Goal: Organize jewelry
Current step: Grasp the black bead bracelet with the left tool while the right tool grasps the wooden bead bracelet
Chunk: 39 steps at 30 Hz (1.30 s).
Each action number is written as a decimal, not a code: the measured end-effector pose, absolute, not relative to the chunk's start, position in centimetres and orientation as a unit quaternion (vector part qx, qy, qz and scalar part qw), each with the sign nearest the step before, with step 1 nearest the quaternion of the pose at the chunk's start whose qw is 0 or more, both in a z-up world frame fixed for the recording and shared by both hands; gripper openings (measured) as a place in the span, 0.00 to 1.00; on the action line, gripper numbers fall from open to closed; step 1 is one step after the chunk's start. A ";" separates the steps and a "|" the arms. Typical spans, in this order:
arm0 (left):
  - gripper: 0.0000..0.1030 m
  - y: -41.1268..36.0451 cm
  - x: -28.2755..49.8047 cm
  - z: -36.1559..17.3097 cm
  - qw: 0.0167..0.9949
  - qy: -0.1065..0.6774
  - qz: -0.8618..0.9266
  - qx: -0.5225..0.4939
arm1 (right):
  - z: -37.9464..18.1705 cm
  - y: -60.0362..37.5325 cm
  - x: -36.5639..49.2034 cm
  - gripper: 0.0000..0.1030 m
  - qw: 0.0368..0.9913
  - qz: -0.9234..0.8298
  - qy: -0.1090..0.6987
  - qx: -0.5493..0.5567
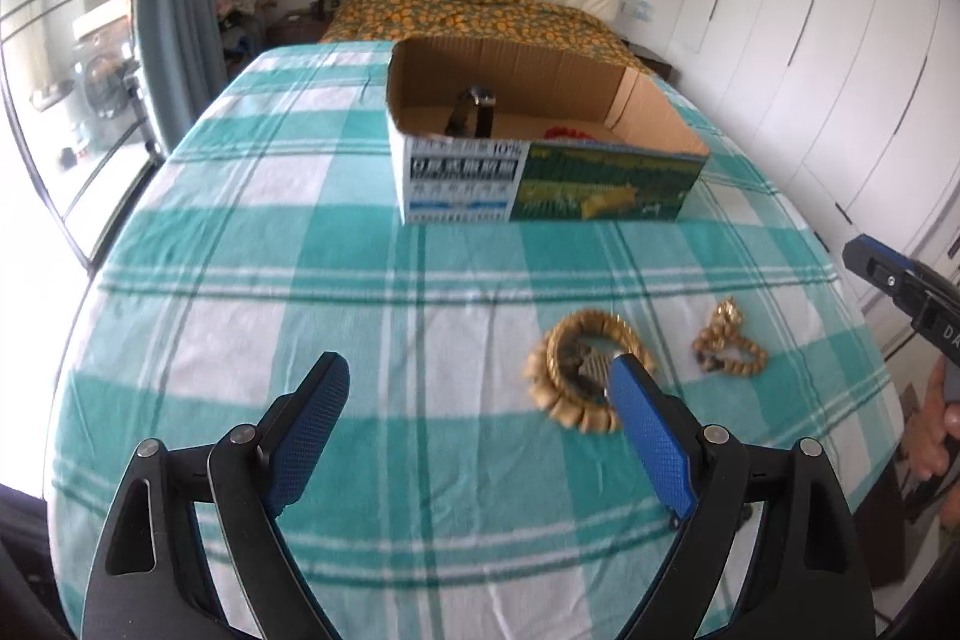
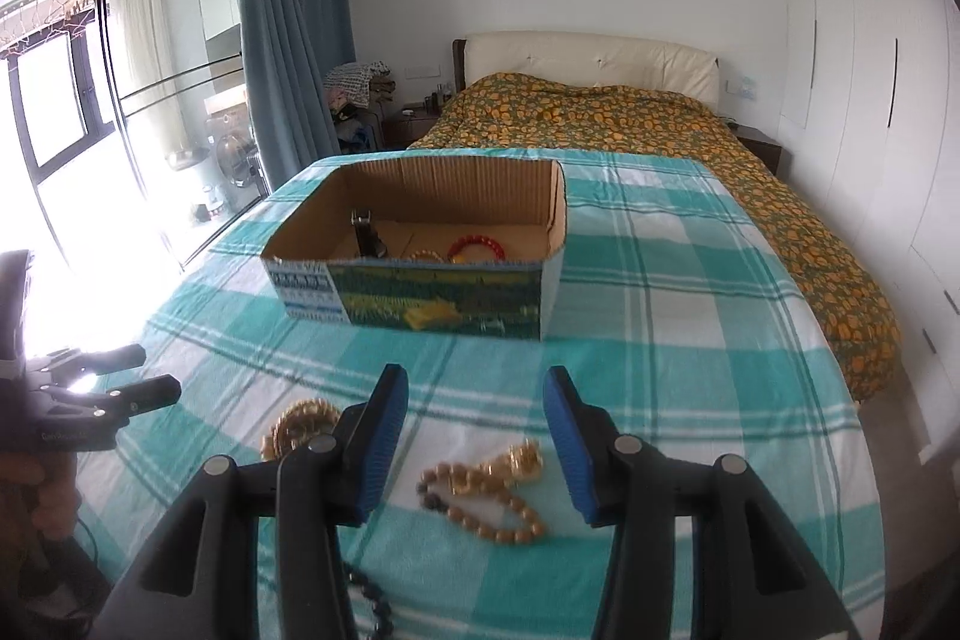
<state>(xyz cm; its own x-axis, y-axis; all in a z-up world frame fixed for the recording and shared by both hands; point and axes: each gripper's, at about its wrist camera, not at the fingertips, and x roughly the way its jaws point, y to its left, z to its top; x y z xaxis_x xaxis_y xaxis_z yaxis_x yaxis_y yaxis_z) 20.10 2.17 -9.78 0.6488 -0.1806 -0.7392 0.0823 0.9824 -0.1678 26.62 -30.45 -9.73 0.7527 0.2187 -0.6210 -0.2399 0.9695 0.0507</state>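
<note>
- Left gripper (image 1: 480, 382) is hovering over the desk (image 1: 240, 232), its fingers (image 1: 312, 418) standing wide apart with nothing between them.
- Left view: the coiled bracelet (image 1: 570, 370) is lying on the checked cloth, its near edge partly hidden behind the right-hand finger; contact cannot be told.
- Right gripper (image 2: 474, 430) is hovering lower over the cloth, its fingers (image 2: 378, 442) standing partly apart and gripping nothing.
- Right view: the bead string (image 2: 492, 484) with a gold charm is lying on the desk, showing between the two fingers and clear of both pads.
- Left view is showing that bead string (image 1: 729, 346) just beside the coiled bracelet, the two apart.
- Right view is showing only part of the coiled bracelet (image 2: 297, 424), the rest sitting behind the left-hand finger.
- Box (image 1: 540, 142) is standing open farther back on the desk, well apart from both loose pieces.
- Left view into the box: a dark watch (image 1: 474, 109) is standing up, and a sliver of a red bracelet (image 1: 567, 133) is showing above the near wall.
- Right view into the box (image 2: 420, 280): the red bracelet (image 2: 477, 247) is showing as a full ring, a pale bead bracelet (image 2: 427, 256) is lying beside it, and the watch (image 2: 367, 232) is to their left.
- Only the right view is showing dark beads (image 2: 372, 598) at the bottom edge.
- Each view is catching the other gripper at its edge, with a hand (image 1: 936, 424) holding it.
</note>
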 end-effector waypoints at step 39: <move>0.87 -8.1 17.0 -17.0 0.878 0.465 -0.100 0.051 | -16.4 -34.4 24.5 0.47 0.922 0.095 0.374 0.020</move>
